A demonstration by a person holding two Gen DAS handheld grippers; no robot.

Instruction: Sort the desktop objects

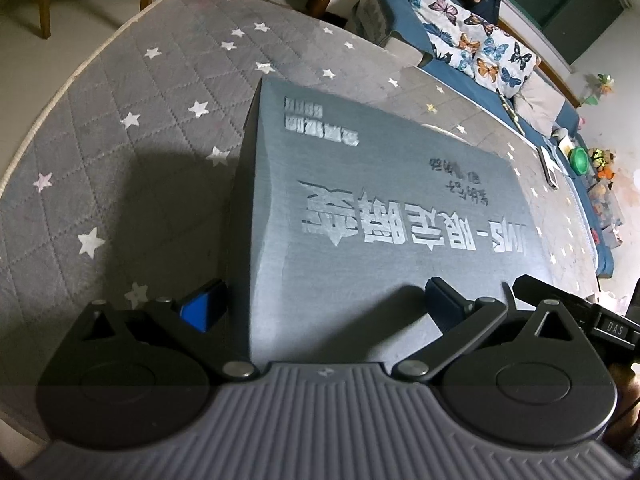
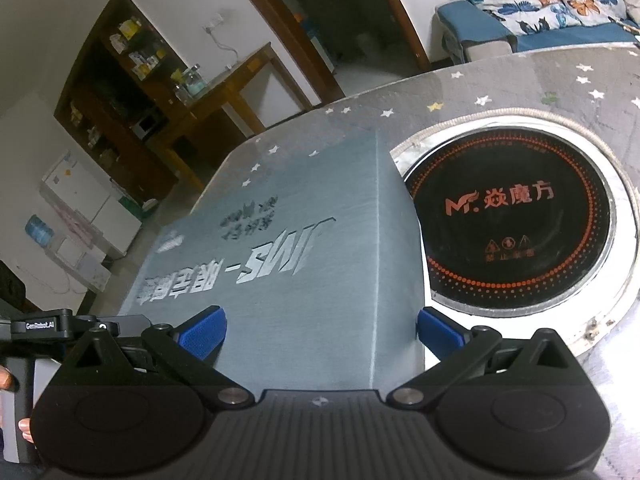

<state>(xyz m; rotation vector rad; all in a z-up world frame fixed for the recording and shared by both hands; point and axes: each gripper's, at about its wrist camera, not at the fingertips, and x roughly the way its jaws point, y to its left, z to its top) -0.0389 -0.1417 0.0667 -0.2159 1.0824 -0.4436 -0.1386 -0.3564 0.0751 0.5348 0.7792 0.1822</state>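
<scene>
I hold both grippers, left [image 1: 324,300] and right [image 2: 322,330], spread wide astride 1 grey box [image 1: 380,200]; uneven squeeze could skew it toward the table's cooktop [image 2: 516,220].

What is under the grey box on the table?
The grey box rests on the star-patterned quilted cover, beside the round cooktop. Whatever lies directly beneath the box is covered.

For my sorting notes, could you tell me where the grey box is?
The grey box lies flat on the star-patterned table cover, left of the round cooktop in the right wrist view.
</scene>
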